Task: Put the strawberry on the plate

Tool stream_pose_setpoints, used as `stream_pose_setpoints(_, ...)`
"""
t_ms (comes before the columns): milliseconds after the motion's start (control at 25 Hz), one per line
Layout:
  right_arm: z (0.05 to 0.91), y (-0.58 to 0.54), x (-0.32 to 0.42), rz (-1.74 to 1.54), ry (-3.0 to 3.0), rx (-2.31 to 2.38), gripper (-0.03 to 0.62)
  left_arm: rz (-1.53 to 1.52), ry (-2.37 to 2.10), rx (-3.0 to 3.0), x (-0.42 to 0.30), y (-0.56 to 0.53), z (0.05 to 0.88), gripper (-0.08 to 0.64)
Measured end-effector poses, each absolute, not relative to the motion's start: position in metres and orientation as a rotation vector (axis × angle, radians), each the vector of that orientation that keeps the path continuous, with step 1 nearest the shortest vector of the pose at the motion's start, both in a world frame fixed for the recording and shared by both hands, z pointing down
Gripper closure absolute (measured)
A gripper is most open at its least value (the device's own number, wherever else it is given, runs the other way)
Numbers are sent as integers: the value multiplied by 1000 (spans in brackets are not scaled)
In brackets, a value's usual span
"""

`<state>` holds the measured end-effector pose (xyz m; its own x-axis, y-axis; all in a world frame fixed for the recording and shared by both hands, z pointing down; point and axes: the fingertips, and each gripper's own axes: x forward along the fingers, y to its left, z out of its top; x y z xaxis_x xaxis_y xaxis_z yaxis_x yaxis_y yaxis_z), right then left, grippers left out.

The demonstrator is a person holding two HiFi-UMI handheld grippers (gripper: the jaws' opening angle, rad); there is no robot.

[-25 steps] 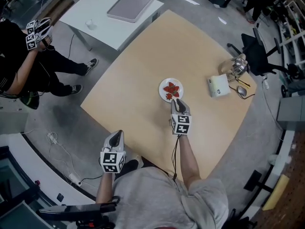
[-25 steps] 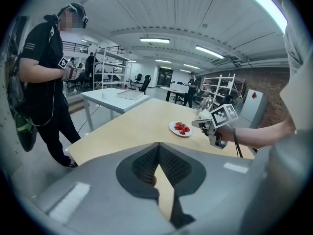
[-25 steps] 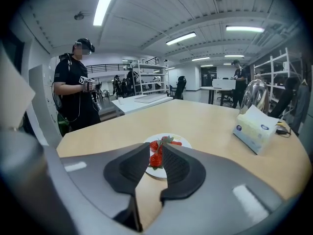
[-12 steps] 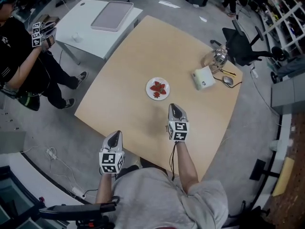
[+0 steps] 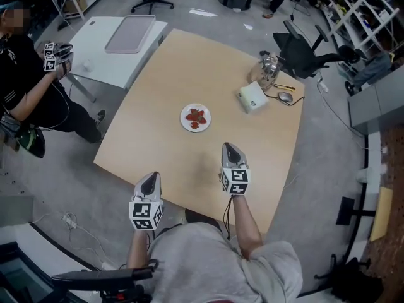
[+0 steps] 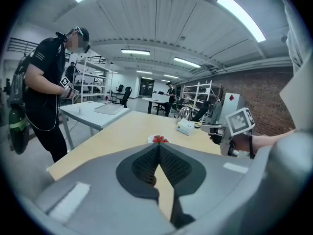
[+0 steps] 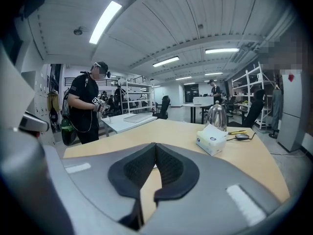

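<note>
Person stood at the near edge of a tan table [image 5: 208,62], holding a gripper in each hand. Right forearm [image 5: 243,223] reached forward from the body, bare below a short grey sleeve. It carried the right gripper [image 5: 228,146] above the tabletop, just inside the near edge. That gripper pointed toward the middle of the table and tipped slightly down, its marker cube facing up. Its jaws had just been closing and met pad to pad with nothing between them.

Left arm [image 5: 137,252] was held closer to the body, so the left gripper [image 5: 152,176] hung beyond the table's near-left edge, over grey floor [image 5: 82,185]. It pointed the same way and also tipped slightly down. Its jaws were together too, gripping nothing. The two grippers were well apart, roughly side by side, with the right one further forward.

The strawberry [image 5: 196,116] lay on a small white plate [image 5: 184,113] near the table's middle. It was ahead of the right gripper, a little to its left, and apart from both grippers.

Toward the far right corner sat a white tissue box [image 5: 251,96] and, beyond it, a metal kettle [image 5: 268,65]. Off the table's left side stood another person [image 5: 22,74] in black, hands raised in front of the chest.
</note>
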<state>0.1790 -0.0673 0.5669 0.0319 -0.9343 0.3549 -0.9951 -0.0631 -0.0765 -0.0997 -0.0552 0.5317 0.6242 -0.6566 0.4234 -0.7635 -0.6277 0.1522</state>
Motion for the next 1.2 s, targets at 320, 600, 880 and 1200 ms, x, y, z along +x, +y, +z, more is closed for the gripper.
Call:
stream_pose_setpoints(320,553,-15,183,448,-1955,2187,585,437,-1078,2590,-85,-44,525,540)
stream_pose_setpoints(600,543,27,184,434,-1920,2260,586,423,-1037,2633,-80,-37,519,540)
stream_pose_setpoints(880,540,62,190,445,-1878,2324,586,413,-1024,2670,-76,-37,512,540)
stream_pose_setpoints(1200,542,93,184,461,-1846,2342,586,408,-1017,2686,-79,-34,508,540)
